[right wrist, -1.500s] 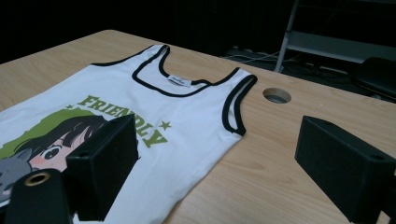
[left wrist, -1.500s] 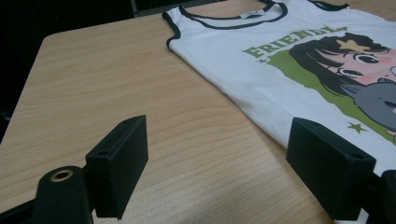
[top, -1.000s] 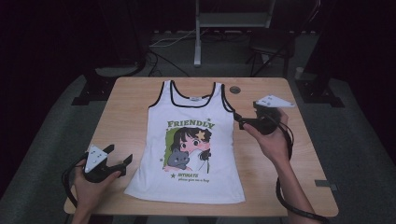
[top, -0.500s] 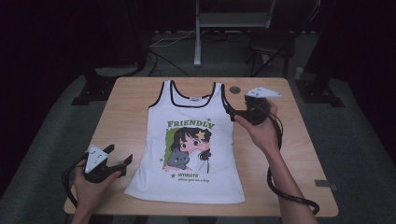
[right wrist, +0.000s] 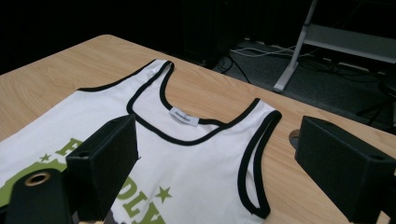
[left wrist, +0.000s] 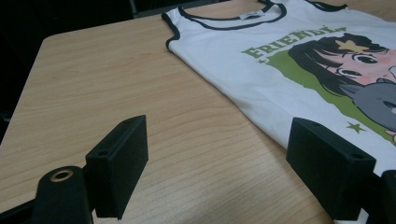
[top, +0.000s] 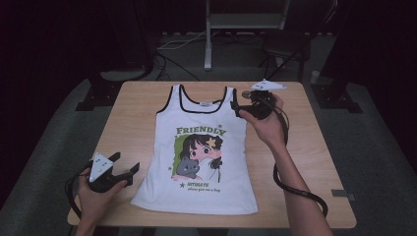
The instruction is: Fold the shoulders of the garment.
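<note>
A pale wooden worktop (top: 137, 123) is standing in a dark room, with cables and a metal stand leg on the floor beyond its far edge. The right gripper (top: 241, 109) is hovering with its jaws spread wide and gripping nothing, poised just above the tank top's right shoulder strap (right wrist: 254, 154), whose black-edged loop is lying between the jaws in the right gripper view. The left gripper (top: 125, 169) is waiting with its jaws likewise wide apart and empty, low over bare wood just beside the lower left hem of the tank top (top: 201, 152). The garment is lying flat and face up in the middle of the worktop, neckline toward the far edge, its cartoon print and the word FRIENDLY showing. A small round dark object (top: 246, 93) is sitting on the wood near the right strap; what it is cannot be told. This looks like the reach before a first fold: the right jaws are lining up on the strap, and the next move probably calls for lowering them to pinch the fabric cleanly, while the left jaws slide in to take the hem corner.
</note>
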`<action>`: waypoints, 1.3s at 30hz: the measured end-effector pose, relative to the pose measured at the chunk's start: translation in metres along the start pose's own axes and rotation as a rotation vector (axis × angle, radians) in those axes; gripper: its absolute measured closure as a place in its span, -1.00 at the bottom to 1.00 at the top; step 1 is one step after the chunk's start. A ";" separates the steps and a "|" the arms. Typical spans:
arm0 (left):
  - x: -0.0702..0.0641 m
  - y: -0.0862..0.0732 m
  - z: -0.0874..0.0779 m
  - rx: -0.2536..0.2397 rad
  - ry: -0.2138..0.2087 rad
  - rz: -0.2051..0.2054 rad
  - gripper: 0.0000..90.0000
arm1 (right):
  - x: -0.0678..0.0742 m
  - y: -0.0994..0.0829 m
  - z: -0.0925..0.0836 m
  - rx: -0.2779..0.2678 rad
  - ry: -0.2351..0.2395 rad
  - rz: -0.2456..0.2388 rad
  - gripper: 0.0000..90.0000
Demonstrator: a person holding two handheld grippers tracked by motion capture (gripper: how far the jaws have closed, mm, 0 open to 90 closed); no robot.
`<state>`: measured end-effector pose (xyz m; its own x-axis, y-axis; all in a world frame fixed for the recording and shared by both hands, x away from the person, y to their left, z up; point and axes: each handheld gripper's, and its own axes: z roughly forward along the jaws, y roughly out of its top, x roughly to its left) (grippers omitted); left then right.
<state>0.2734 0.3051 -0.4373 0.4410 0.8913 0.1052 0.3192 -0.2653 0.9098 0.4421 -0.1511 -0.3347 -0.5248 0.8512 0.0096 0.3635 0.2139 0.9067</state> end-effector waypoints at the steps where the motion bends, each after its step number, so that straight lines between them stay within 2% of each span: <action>1: 0.000 0.000 0.000 0.000 0.000 0.000 -0.54 | 0.000 0.001 0.002 0.001 -0.001 0.001 -0.72; 8: 0.000 0.000 0.000 0.000 0.001 0.001 -0.54 | -0.003 0.010 0.013 0.007 -0.003 0.000 -0.72; 17: 0.000 0.000 0.000 0.003 0.002 0.002 -0.54 | -0.011 0.017 0.026 0.014 -0.010 0.025 -0.72; 39: 0.000 0.000 0.001 0.003 0.001 -0.002 -0.54 | -0.026 0.018 0.054 0.053 -0.023 0.064 -0.72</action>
<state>0.2738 0.3047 -0.4374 0.4400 0.8920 0.1037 0.3228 -0.2649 0.9086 0.5038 -0.1432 -0.3418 -0.4818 0.8745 0.0561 0.4359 0.1836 0.8810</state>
